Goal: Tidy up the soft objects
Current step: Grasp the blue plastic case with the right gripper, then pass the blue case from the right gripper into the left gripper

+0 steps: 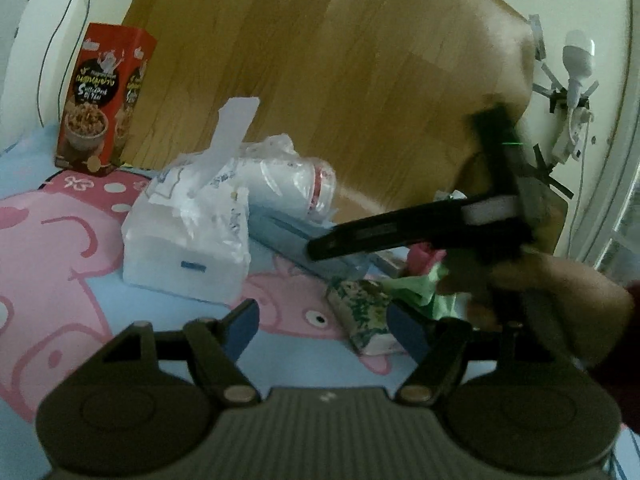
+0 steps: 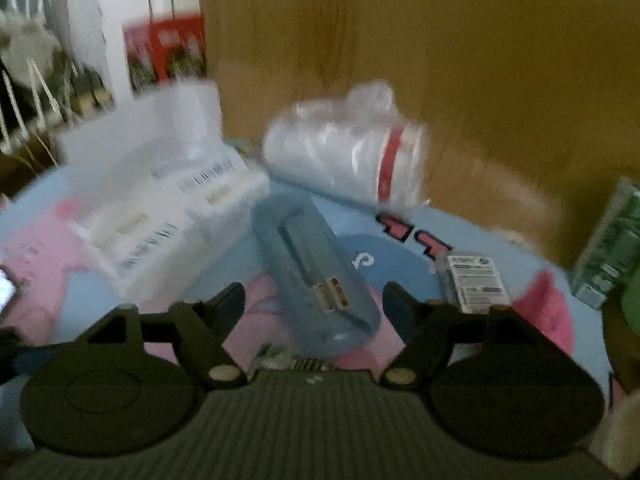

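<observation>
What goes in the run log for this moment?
left hand-held gripper: open, empty | right hand-held gripper: open, empty, above blue pack | tissue pack: on mat

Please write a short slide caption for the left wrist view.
Open left tongs hover over a cartoon bedsheet beside a tissue pack.

Red snack box [image 1: 102,100] is showing Thai script over "Spiced Pork" & what's looking like "Of Thai", partly blurred, w/ a bowl pic below. Blue oval on the pink-and-blue cartoon sheet [image 2: 400,236] is carrying a white "S"-like mark [image 2: 361,259], & white tissue pack [image 2: 168,216] is showing barcodes, digits not readable. Small white-labelled pack [image 2: 476,280] & the blue pouch's sticker [image 2: 331,294] are too blurred to be reading anything.
</observation>
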`<state>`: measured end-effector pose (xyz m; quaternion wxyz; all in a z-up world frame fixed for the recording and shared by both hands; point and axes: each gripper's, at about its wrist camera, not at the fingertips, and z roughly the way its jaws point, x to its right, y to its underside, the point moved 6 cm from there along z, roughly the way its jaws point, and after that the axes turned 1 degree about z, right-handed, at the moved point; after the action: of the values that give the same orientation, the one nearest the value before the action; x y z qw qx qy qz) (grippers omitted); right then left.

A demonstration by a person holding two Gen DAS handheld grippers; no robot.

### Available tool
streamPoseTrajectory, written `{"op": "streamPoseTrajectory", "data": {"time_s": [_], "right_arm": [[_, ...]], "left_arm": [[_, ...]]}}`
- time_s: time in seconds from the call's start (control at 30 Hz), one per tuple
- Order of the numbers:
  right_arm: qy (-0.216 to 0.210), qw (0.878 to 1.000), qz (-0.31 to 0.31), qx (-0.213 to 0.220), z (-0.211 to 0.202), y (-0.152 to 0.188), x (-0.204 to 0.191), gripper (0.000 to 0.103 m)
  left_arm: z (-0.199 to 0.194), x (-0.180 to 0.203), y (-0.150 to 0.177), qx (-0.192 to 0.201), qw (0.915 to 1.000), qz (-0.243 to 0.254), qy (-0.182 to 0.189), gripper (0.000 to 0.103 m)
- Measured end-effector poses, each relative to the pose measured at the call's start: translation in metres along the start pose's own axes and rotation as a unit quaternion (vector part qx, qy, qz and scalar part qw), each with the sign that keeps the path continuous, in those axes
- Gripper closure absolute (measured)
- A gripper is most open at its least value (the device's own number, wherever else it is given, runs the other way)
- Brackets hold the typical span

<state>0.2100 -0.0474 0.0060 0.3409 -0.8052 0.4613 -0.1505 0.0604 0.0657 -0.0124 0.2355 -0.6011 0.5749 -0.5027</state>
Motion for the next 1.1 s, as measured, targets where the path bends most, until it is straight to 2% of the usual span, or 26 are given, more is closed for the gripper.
{"op": "streamPoseTrajectory", "data": {"time_s": [0.07, 0.13, 0.2, 0.3, 0.47, 0.57, 0.73, 0.9, 0.97, 1.1], "right_arm": [[0.004, 1.0, -0.003, -0.029, 0.021, -0.001, -0.001, 0.026], [0.013, 0.999, -0.003, -0.043, 0.033, 0.002, -0.002, 0.041], [0.02, 0.999, 0.0, -0.036, 0.032, 0.001, -0.006, 0.047], [0.047, 0.998, -0.03, -0.001, 0.012, -0.002, -0.015, 0.047], [0.062, 0.996, -0.033, 0.063, -0.06, 0.001, -0.008, 0.048], [0.07, 0.994, -0.03, 0.08, -0.1, 0.026, 0.002, 0.048], [0.083, 0.992, 0.014, 0.094, -0.158, 0.101, 0.015, 0.048], [0.08, 0.991, 0.077, 0.079, -0.175, 0.169, 0.014, 0.049], [0.086, 0.989, 0.083, 0.089, -0.182, 0.182, 0.009, 0.049], [0.083, 0.989, 0.074, 0.093, -0.193, 0.194, 0.001, 0.045]], "left_arm": [[-0.001, 0.001, 0.0, 0.004, 1.0, 0.002, 0.0, 0.028], [-0.001, 0.001, 0.0, 0.006, 1.0, 0.001, 0.001, 0.027], [-0.002, 0.001, 0.0, 0.007, 1.0, -0.004, 0.002, 0.027], [-0.001, -0.002, 0.0, 0.006, 0.9999, -0.011, 0.003, 0.027], [-0.002, -0.005, -0.001, 0.01, 0.9998, -0.018, 0.004, 0.024], [-0.002, -0.007, -0.001, 0.008, 0.9996, -0.025, 0.008, 0.023], [0.0, -0.009, -0.001, -0.001, 0.9993, -0.032, 0.02, 0.023], [0.005, 0.003, 0.004, -0.035, 0.9977, -0.018, 0.055, 0.023], [0.004, 0.015, 0.008, -0.047, 0.9969, -0.008, 0.063, 0.023], [-0.002, 0.057, 0.016, -0.087, 0.9882, -0.006, 0.126, 0.023]]}}
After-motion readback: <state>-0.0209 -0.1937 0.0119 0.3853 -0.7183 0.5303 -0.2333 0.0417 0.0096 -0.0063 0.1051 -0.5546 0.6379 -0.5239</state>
